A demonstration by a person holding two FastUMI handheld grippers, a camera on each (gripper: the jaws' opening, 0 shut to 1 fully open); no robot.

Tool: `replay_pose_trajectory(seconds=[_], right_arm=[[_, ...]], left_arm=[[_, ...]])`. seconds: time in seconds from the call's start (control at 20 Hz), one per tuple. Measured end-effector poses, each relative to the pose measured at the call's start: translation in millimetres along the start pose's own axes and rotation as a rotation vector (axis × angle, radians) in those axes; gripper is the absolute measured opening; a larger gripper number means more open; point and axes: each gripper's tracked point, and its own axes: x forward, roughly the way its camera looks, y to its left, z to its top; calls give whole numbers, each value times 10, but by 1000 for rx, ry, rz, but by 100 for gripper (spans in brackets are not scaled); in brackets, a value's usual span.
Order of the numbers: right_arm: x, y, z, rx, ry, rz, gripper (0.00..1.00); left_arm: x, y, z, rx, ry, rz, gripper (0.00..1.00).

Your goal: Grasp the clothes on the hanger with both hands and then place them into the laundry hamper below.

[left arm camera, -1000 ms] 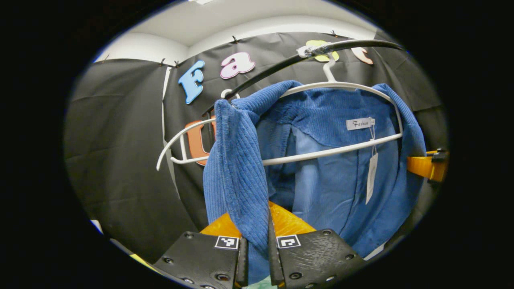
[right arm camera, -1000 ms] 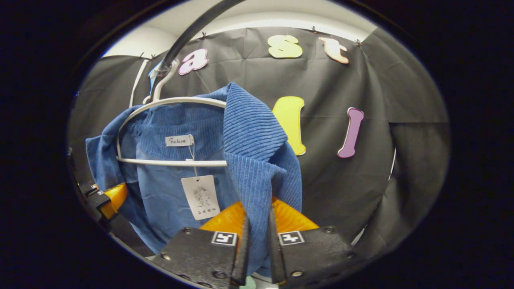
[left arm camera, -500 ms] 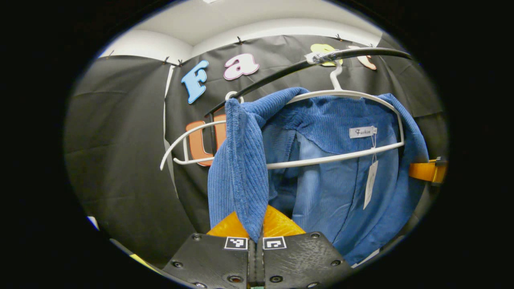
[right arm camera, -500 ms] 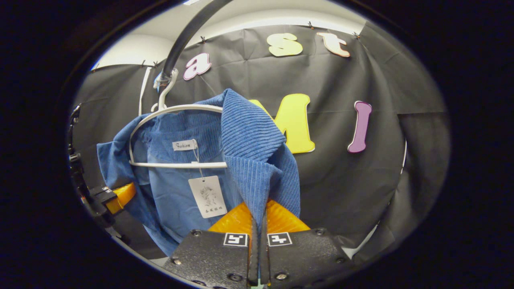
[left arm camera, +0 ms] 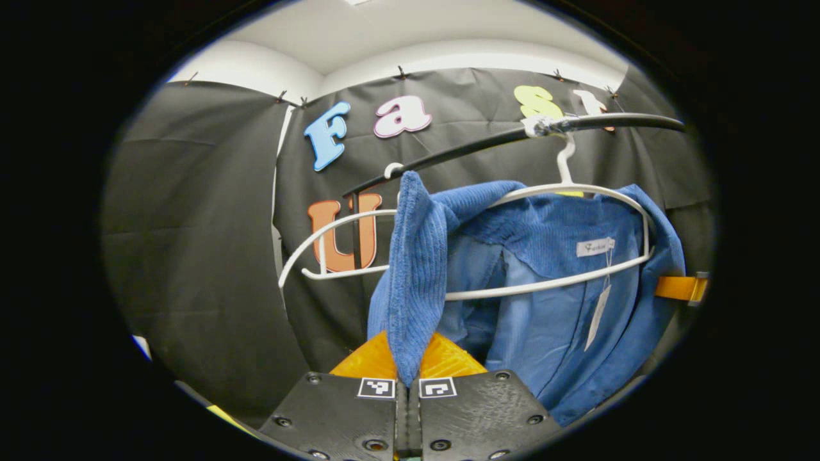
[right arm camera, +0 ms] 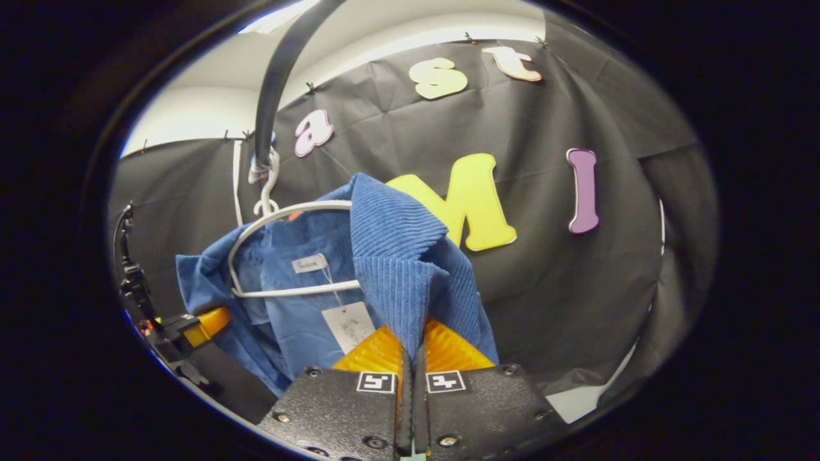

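Since a second ago, clamped tight: left gripper and right gripper pinching blue jacket shoulders. Could snag on white hanger if pulled straight down.

Blue ribbed corduroy on the jacket, paler smooth blue on its lining. White on the hanger, on the neck label and on the hang tag. Black on the rail. Black on the booth cloth; white on the wall above.
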Motion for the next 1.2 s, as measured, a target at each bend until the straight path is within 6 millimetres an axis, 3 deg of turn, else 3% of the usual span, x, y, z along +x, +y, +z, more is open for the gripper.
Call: replay_pose_trajectory(seconds=[0.1,0.2,0.35,0.4,0.45,0.65,0.95,1.2], right_arm=[[-29,11,76,59,-19,30,5],[2,6,112,85,-20,68,5],[23,-103,192,40,-20,63,5],[13,-93,169,22,-8,64,5],[7,-80,175,10,-8,71,4],[58,-79,285,39,-18,94,5],[201,-64,482,212,-29,208,5],[199,-219,618,329,-42,269,5]], left_arm=[[19,45,90,-4,-17,7,4],[31,71,138,-12,-21,14,0],[82,94,191,-18,-24,20,0],[94,94,206,-12,-27,23,4],[110,96,230,-6,-31,25,0],[195,90,345,-19,-42,24,0],[291,174,457,-30,-45,31,0],[397,297,558,-53,-54,51,0]])
